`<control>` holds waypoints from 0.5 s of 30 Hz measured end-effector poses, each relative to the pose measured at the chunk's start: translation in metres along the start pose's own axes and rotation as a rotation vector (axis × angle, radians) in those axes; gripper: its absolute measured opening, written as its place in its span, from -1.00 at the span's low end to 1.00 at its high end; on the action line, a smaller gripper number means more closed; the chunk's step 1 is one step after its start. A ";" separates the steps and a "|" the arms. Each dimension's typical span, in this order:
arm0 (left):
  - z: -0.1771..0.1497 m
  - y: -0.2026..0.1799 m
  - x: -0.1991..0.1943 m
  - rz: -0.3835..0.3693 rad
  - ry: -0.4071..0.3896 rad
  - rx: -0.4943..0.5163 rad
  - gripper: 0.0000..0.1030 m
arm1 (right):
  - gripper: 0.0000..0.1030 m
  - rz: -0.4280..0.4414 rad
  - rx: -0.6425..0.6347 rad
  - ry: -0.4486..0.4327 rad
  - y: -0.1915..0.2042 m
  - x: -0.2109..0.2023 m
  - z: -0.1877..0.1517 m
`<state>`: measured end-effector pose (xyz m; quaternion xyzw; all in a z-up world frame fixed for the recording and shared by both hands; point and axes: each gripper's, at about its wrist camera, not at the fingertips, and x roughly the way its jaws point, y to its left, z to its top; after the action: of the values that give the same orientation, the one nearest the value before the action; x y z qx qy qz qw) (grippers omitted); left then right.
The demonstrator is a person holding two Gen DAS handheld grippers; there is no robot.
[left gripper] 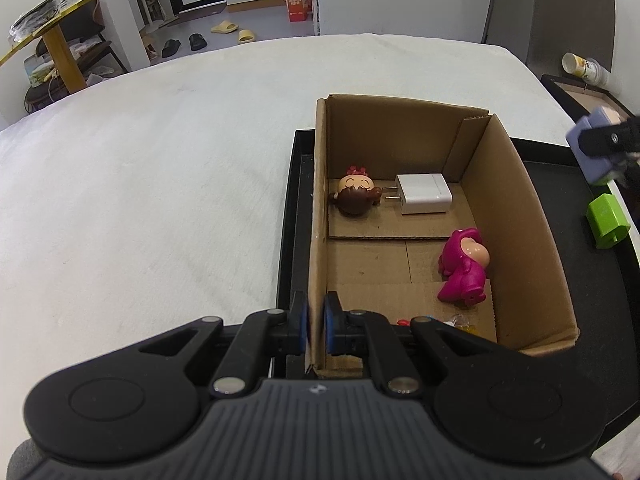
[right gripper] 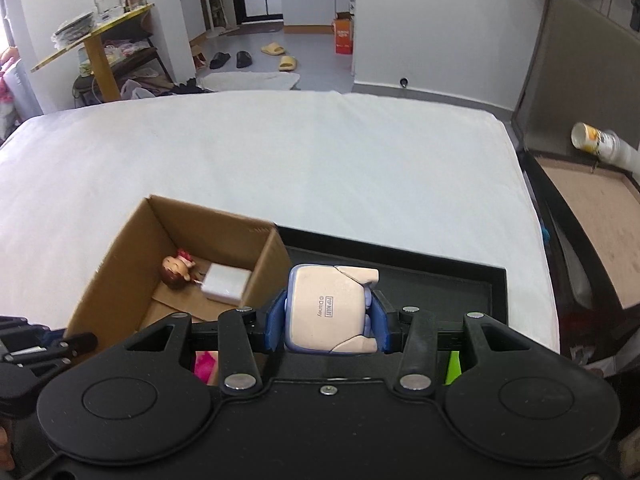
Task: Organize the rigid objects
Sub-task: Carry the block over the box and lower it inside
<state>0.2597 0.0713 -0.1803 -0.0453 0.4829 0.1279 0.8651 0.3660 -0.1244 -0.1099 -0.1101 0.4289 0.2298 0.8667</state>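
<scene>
Right wrist view: right gripper (right gripper: pixel 327 322) clamps a beige, blue-edged plastic figurine (right gripper: pixel 328 312) above the black tray (right gripper: pixel 496 280). Left gripper (left gripper: pixel 316 322) pinches the brown cardboard box (left gripper: pixel 516 216) wall. Carry the figurine over the rim, lower inside, then release.

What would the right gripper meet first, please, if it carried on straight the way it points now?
Probably the black tray, just beyond the figurine the right gripper holds; the cardboard box sits off to the left. Depth is unclear.
</scene>
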 end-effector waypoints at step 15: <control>-0.002 0.005 -0.003 -0.025 -0.008 -0.040 -0.85 | -0.16 0.035 -0.067 -0.038 0.032 0.000 0.029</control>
<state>0.2553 0.0754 -0.1787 -0.0681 0.4762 0.1271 0.8674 0.3709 -0.0854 -0.0919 -0.1272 0.4064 0.2613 0.8662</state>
